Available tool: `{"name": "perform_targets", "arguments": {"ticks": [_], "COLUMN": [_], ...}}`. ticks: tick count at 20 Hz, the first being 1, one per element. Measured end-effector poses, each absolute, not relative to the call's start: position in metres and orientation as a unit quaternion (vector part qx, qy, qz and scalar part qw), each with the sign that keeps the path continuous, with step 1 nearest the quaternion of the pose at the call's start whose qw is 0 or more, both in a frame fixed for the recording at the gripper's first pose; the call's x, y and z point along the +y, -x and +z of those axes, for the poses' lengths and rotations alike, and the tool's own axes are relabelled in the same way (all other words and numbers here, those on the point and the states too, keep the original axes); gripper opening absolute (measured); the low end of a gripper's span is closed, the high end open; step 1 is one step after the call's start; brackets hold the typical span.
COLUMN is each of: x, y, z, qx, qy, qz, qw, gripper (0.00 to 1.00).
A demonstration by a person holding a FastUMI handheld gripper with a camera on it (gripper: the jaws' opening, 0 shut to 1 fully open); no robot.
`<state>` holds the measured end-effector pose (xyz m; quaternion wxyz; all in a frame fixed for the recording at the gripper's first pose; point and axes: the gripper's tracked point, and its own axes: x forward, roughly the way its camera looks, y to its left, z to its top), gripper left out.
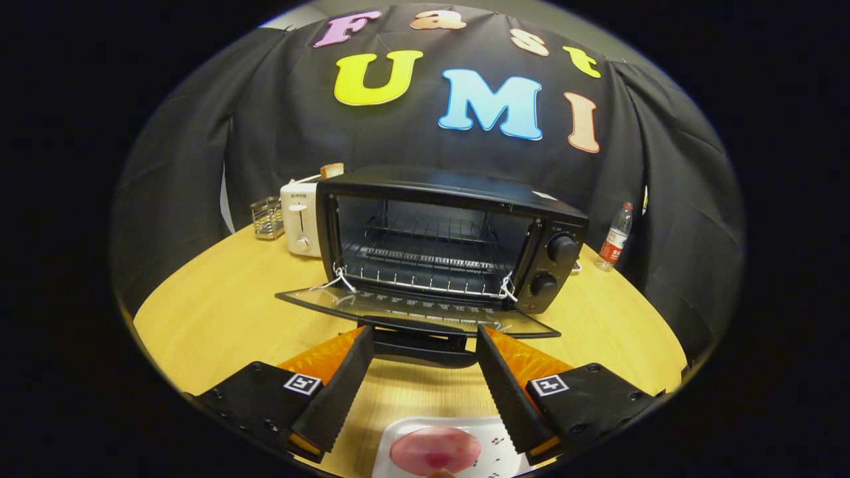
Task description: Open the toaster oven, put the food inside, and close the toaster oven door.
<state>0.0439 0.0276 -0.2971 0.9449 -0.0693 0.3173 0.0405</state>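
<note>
Black-and-orange two-finger gripper [424, 338] spread wide, holding nothing, fingertips either side of the black door handle [425, 346]. Black toaster oven [451, 239] sits on the round light-wood table [219, 312], glass door [418, 310] dropped flat, wire rack [425, 265] visible inside. Pink round food [435, 450] on a white tray [398, 431] lies below the fingers. Behind: white toaster [300, 218], clear holder [267, 217], plastic bottle [615, 238], black cloth wall [199, 146].
</note>
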Motion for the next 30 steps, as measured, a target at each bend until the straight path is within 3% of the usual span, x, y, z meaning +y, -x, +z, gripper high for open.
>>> {"name": "perform_targets", "arguments": {"ticks": [7, 18, 30], "x": [0.015, -0.063, -0.104], "y": [-0.006, 0.029, 0.06], "z": [-0.268, -0.246, -0.3], "qx": [0.309, 0.396, 0.603], "qy": [0.058, -0.03, -0.153], "qz": [0.052, 0.091, 0.147], "qw": [0.948, 0.913, 0.769], "gripper": [0.98, 0.98, 0.98]}}
